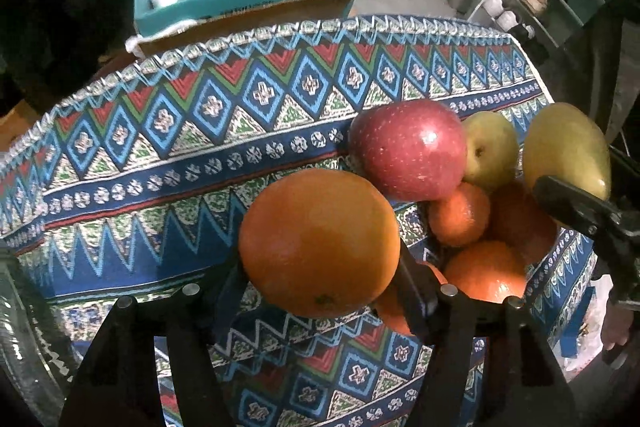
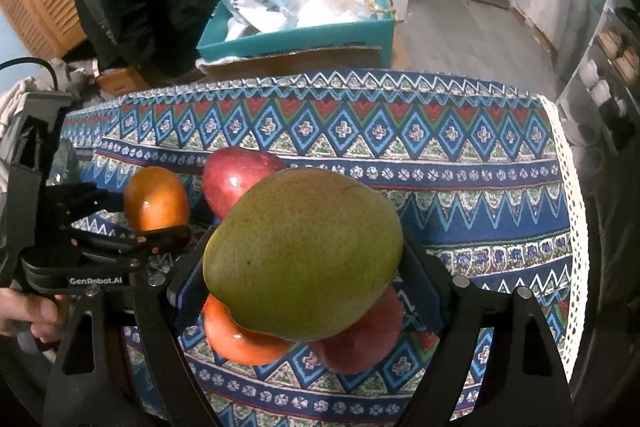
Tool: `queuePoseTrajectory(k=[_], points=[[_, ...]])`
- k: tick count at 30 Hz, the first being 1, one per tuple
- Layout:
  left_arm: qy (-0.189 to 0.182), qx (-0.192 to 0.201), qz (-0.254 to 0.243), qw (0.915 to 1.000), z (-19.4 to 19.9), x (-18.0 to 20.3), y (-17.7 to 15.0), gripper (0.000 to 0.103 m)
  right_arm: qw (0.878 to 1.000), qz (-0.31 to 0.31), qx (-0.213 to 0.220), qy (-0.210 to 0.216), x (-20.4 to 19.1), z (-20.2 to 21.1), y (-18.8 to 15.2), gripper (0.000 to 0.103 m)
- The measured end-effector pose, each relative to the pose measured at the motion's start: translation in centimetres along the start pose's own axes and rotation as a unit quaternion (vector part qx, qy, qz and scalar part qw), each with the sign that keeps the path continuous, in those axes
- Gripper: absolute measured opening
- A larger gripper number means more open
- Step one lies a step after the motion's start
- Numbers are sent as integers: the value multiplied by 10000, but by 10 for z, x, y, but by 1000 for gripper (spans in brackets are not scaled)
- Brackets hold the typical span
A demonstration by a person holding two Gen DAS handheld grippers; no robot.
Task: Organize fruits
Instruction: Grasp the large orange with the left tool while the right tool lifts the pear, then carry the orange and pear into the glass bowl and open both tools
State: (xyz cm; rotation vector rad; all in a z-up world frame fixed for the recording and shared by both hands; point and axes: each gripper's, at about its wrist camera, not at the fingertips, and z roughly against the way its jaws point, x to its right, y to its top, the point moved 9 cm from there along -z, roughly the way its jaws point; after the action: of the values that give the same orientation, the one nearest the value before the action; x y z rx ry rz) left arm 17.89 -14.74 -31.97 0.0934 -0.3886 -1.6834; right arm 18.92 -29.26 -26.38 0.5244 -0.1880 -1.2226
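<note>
A woven tablecloth (image 1: 160, 155) carries bands of blue diamonds, red and green triangles, white rosettes on navy and blue zigzags, with a pale stitched edge. On it show a round bright orange (image 1: 320, 243), a dark red apple with pale speckles (image 1: 408, 151), smaller orange mandarins (image 1: 460, 215) and a yellow-green mango (image 2: 304, 263) faintly freckled. The open cardboard box (image 2: 296, 43) behind is teal.

The patterned bench (image 2: 460, 195) lies bare toward its far edge and right side. The red apple (image 1: 408, 149), pear (image 1: 490, 149) and small oranges (image 1: 460, 213) crowd the near right; a teal box (image 2: 296, 39) blocks beyond.
</note>
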Motion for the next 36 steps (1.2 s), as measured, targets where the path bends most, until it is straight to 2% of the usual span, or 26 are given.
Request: queuePoseTrajectory(k=[18,36], points=[[212,782,-34,9967,81,-17,-12,69,9986,287,423,146,-44,31,29,83],[365,1470,316,9880,163,-64,-23,69,9924,818,730,563,-135,63,59,83]])
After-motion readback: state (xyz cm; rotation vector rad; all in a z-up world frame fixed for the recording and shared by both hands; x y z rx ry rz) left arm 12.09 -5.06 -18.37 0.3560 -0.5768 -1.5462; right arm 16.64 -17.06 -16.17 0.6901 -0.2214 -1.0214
